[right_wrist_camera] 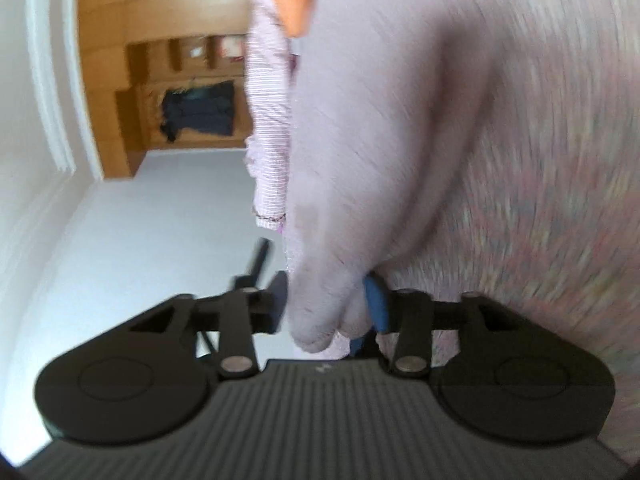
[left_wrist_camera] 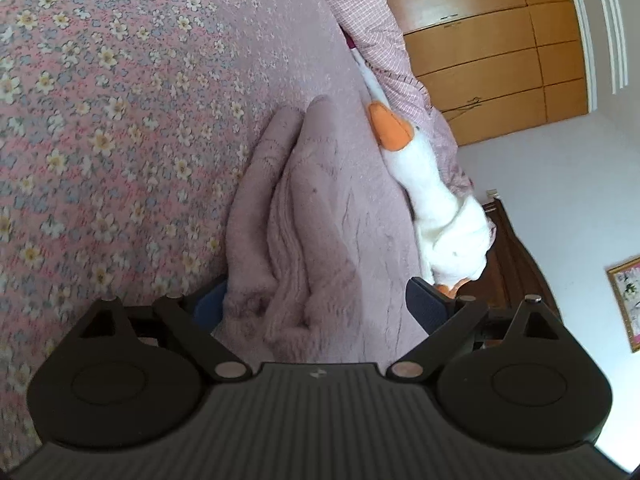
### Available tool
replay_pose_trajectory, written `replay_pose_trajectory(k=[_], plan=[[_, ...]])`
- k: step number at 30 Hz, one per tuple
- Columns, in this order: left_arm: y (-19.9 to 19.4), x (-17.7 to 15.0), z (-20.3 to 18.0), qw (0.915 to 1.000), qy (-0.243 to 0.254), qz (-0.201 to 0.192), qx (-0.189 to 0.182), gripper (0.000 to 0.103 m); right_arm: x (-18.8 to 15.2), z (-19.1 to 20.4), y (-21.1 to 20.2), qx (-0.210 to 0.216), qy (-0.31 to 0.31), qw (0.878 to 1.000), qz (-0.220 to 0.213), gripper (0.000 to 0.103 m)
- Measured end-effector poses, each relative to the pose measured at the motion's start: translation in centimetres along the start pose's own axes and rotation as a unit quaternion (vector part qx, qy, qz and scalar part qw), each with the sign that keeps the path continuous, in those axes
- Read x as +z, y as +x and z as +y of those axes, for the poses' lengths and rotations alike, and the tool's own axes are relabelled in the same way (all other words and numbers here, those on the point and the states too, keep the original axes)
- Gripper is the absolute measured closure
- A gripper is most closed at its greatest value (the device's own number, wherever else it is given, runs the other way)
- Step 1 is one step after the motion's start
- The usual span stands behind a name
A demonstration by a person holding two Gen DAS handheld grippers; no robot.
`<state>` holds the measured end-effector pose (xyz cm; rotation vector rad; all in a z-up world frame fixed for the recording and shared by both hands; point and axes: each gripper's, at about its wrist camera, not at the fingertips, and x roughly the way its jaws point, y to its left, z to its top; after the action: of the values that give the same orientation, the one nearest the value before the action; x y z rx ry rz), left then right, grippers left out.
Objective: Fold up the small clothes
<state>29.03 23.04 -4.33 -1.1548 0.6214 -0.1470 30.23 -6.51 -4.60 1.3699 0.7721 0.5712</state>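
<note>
Both views are rolled sideways. Left gripper (left_wrist_camera: 316, 300) sits low over the bed (left_wrist_camera: 100, 120) with jaws spread wide around the bunched sweater (left_wrist_camera: 304, 208), not pinching. Right gripper (right_wrist_camera: 326, 304) is clamped on a sweater fold; that view's blurry. Toy goose (left_wrist_camera: 432, 196) lies just right.

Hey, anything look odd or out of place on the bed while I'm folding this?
A white plush goose with an orange beak lies on the bed right beside the bunched lilac garment, a toy among the clothes. The garment itself is rumpled, not flat. The right wrist view is too blurred to judge more.
</note>
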Motion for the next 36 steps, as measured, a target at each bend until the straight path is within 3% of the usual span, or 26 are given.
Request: replay_pose_trajectory(k=[1,3,5,7,8,11,14,17,18,19,22,29,36], plan=[[0.2,-0.4,-0.1,1.0,0.004,-0.002,0.002,0.008,0.5,0.5,-0.9,0.001,-0.018,1.0,-0.006,0.031],[0.5,-0.6,-0.3,0.9998,0.016,-0.002,0.008,0.009,1.6,0.9,-2.3,-0.014,-0.033,0.999,-0.018,0.018],[0.7,-0.9,-0.5,0.9996,0.021,-0.006,0.016,0.017,2.9,0.9,-3.7,-0.019,-0.042,0.999,-0.006,0.017],[1.1,-1.0,-0.7,0.9992,0.025,0.005,0.032,0.044,4.3,0.9,-5.5,-0.025,-0.057,0.998,-0.001,0.017],[1.1,-1.0,-0.7,0.9988,0.027,0.009,0.04,0.046,5.2,1.1,-6.3,-0.028,-0.071,0.997,-0.007,0.017],[1.0,-1.0,-0.4,0.9989,0.017,0.012,0.043,0.046,8.7,1.4,-7.6,-0.042,-0.116,0.992,0.0,0.018],[0.8,-1.0,0.0,0.9988,0.016,0.024,0.039,0.031,12.5,1.2,-6.6,-0.074,-0.132,0.987,0.046,0.018],[0.4,-0.9,0.2,0.9989,0.017,0.026,0.035,0.032,14.5,0.6,-4.3,-0.114,-0.149,0.977,0.104,0.02],[0.5,-0.8,0.1,0.9985,0.027,0.028,0.039,0.038,14.6,0.4,-3.5,-0.119,-0.146,0.974,0.122,0.02],[0.6,-0.6,0.0,0.9977,0.039,0.027,0.049,0.046,14.6,0.5,-2.7,-0.114,-0.147,0.974,0.133,0.019],[1.2,-0.4,0.0,0.9972,0.048,0.026,0.05,0.051,14.9,0.7,-0.1,-0.106,-0.147,0.973,0.145,0.019],[1.9,0.7,0.0,0.997,0.049,0.04,0.045,0.05,15.5,0.7,5.0,-0.071,-0.153,0.97,0.173,0.018],[2.1,1.8,0.3,0.995,0.061,0.066,0.043,0.05,13.9,-0.1,1.9,-0.04,-0.168,0.958,0.229,0.021]])
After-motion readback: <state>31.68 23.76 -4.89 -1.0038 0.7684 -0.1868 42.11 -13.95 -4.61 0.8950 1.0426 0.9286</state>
